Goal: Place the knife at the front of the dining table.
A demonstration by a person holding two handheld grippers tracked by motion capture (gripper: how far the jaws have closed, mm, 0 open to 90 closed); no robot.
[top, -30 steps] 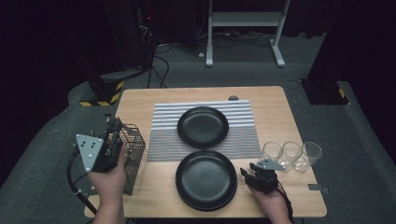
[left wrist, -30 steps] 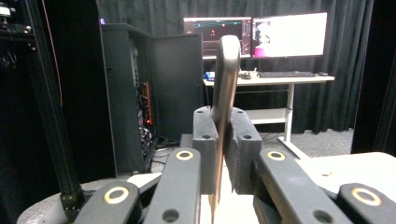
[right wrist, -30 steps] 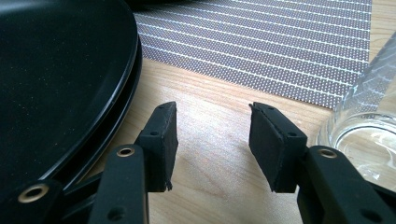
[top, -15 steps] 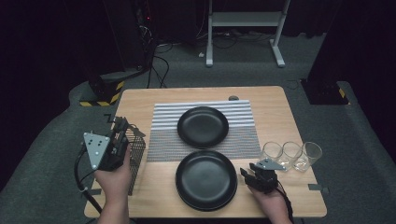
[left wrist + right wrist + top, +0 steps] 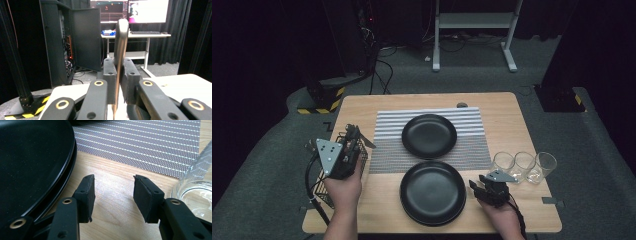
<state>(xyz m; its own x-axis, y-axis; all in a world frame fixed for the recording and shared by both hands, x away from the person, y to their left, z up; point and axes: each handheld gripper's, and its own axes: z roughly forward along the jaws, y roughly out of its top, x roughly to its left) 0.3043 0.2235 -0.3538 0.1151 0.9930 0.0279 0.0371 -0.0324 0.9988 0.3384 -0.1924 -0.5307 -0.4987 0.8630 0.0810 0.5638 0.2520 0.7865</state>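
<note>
My left gripper (image 5: 353,135) is held above a black wire basket (image 5: 325,188) at the table's left edge. It is shut on a silvery piece of cutlery (image 5: 121,37), which stands up between the jaws in the left gripper view; one thin end pokes out to the right (image 5: 368,144). My right gripper (image 5: 476,186) rests low on the wood, open, nothing between its pads (image 5: 113,192). It sits between a stack of black plates (image 5: 433,191) and three clear glasses (image 5: 523,164). The plate rim (image 5: 30,157) and one glass (image 5: 197,185) flank the jaws.
A second black plate (image 5: 429,135) lies on a grey striped placemat (image 5: 472,145) in the table's middle. Bare wood runs along the right side behind the glasses. Beyond the table are a dark cabinet, cables and a desk frame on the floor.
The left hand with the cutlery has drifted to the right, toward the placemat, and dropped slightly. The right hand has stayed where it was.
</note>
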